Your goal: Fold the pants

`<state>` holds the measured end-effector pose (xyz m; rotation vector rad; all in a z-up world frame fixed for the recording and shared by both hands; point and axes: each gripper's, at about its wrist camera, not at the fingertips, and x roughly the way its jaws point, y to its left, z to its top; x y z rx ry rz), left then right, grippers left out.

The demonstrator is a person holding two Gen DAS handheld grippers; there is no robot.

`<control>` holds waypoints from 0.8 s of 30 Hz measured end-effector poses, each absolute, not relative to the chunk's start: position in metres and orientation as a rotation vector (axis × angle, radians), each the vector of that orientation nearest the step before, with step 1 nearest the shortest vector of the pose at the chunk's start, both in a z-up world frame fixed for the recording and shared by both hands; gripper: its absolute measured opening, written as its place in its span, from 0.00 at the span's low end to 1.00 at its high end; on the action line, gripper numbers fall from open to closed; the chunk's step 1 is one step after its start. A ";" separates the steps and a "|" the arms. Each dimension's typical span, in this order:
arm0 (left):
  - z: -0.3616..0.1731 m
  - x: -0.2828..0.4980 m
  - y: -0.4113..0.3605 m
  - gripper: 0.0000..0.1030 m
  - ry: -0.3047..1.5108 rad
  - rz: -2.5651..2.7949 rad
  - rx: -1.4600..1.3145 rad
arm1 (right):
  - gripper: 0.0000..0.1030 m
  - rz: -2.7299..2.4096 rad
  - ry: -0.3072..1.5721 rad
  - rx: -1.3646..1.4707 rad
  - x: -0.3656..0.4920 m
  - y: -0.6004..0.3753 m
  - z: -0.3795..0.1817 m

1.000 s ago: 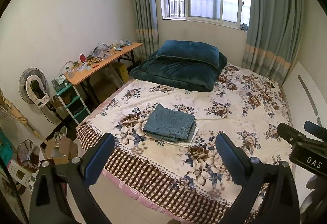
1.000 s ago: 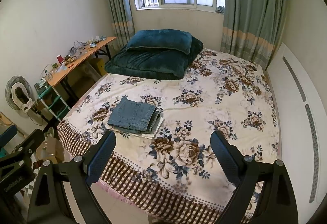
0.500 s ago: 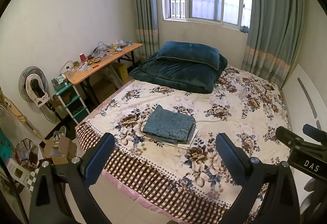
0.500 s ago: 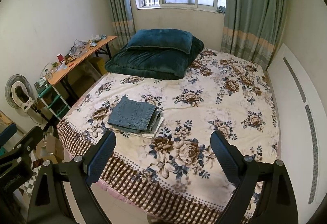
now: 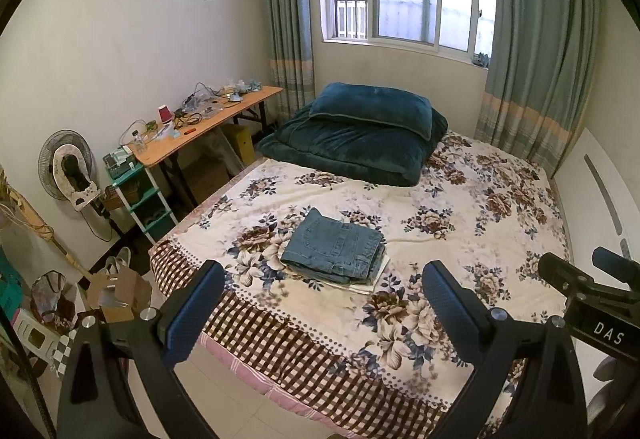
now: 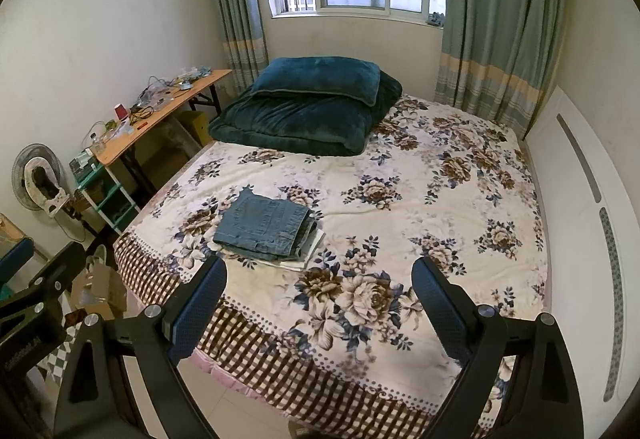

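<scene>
In the left wrist view, the left gripper with its two black arms and blue textured pads is spread wide and holds nothing, poised above the foot edge of the bed with the cream floral blanket. The folded blue denim pants lie beyond and between the two fingers, well apart from them, as a compact rectangle stacked on a pale folded garment near the blanket's brown checked border. Further back a dark teal plush pillow rests on a folded dark teal quilt, and an orange-topped wooden desk cluttered with cables stands along the wall. The black body of the right gripper shows at the right edge. In the right wrist view, the right gripper is likewise opened wide and empty, over the foot of the bed. The denim pants sit ahead and to the left of its centre line, just beyond the left finger's tip, clear of both fingers. Part of the left gripper enters at the lower left edge.
</scene>
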<state>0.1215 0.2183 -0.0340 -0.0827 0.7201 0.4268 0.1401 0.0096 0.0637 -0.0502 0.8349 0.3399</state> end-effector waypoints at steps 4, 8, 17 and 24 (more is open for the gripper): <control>-0.034 0.121 0.218 0.98 0.719 0.427 -0.081 | 0.93 0.340 0.835 -0.050 0.140 0.010 0.064; -0.031 0.119 0.217 0.98 0.718 0.457 -0.081 | 0.93 0.343 0.834 -0.050 0.140 0.010 0.064; -0.032 0.110 0.211 1.00 0.723 0.468 -0.087 | 0.95 0.357 0.845 -0.040 0.138 0.012 0.061; -0.034 0.102 0.209 1.00 0.722 0.486 -0.115 | 0.95 0.360 0.843 -0.050 0.133 0.020 0.060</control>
